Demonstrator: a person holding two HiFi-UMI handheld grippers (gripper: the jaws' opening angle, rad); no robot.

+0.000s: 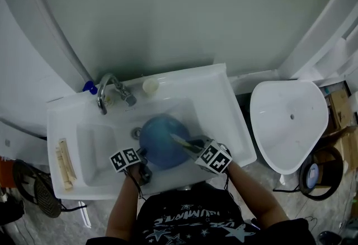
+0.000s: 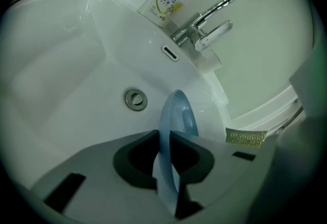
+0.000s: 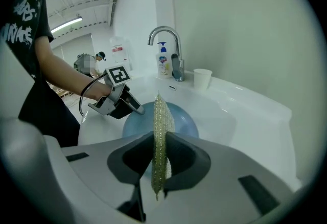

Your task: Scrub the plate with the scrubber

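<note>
A blue plate point(image 1: 161, 139) is held over the white sink basin point(image 1: 95, 146), near the drain point(image 1: 136, 133). My left gripper point(image 1: 143, 166) is shut on the plate's near rim; the plate point(image 2: 176, 120) stands edge-on between the jaws in the left gripper view. My right gripper point(image 1: 193, 146) is shut on a flat yellow-green mesh scrubber point(image 1: 180, 140), which lies across the plate's right side. In the right gripper view the scrubber point(image 3: 160, 136) stands upright between the jaws, with the plate point(image 3: 179, 120) behind it and the left gripper point(image 3: 134, 107) at the plate's left edge. A scrubber corner point(image 2: 246, 137) shows at the right.
The chrome faucet point(image 1: 109, 90) stands at the sink's back left, with a soap bottle point(image 3: 163, 62) beside it and a white cup point(image 1: 150, 86) on the back ledge. Sticks lie on the sink's left ledge point(image 1: 64, 163). A white toilet lid point(image 1: 288, 121) is to the right.
</note>
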